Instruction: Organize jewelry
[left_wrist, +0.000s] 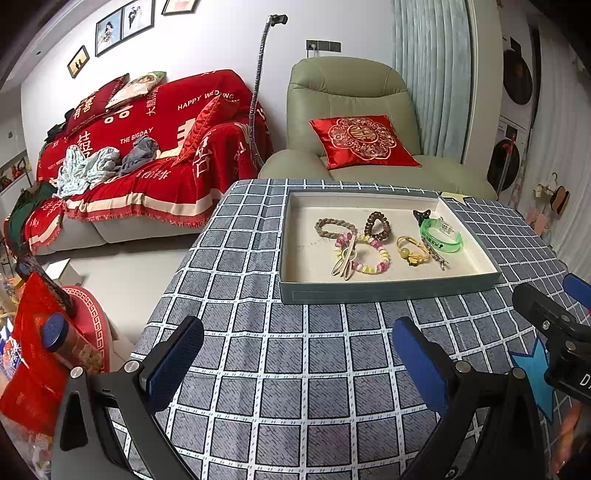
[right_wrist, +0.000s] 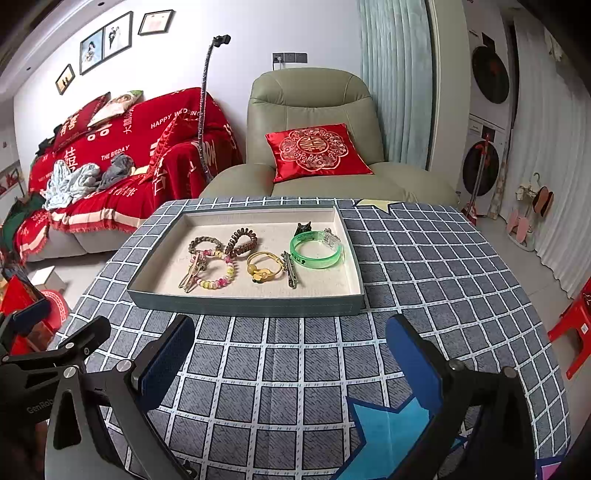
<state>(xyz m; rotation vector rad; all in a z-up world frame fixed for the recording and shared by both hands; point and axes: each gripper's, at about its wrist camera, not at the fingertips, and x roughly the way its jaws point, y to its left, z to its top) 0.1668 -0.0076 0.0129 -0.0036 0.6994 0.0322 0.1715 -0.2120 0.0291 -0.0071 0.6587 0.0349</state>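
We hold the left gripper (left_wrist: 297, 354) and the right gripper (right_wrist: 290, 352) side by side over the checked tablecloth (right_wrist: 303, 369), on the near side of the tray (right_wrist: 243, 301), both with jaws spread wide and nothing between the blue pads. All the jewelry sits inside the tray, and we take the tray's near wall as our landmark. Farthest from that wall, toward the right corner, lies the green bangle (right_wrist: 317, 249), with a small dark clip (right_wrist: 303, 228) just behind it; we judge the bangle stiff, light and smooth, likely to slip, so we would pinch across its band rather than around the hoop. Left of the bangle rests the yellow hair tie (right_wrist: 263, 266) with its beads, soft and springy, and a metal hairpin (right_wrist: 291, 271) lies between the two, thin and flat against the liner, so it may be hard to get a pad under. Nearer the tray's middle, the pastel bead bracelet (right_wrist: 218, 273) looks limp and should drape when lifted; we would grip a run of beads. A pale hair clip (right_wrist: 192, 275) overlaps its left side, so lifting either one may drag the other. Behind them sit a brown coil hair tie (right_wrist: 242, 242) and a braided tie (right_wrist: 205, 245), both soft, light and forgiving to squeeze anywhere. A blue paper star (right_wrist: 388, 417) lies on the cloth near the right gripper.
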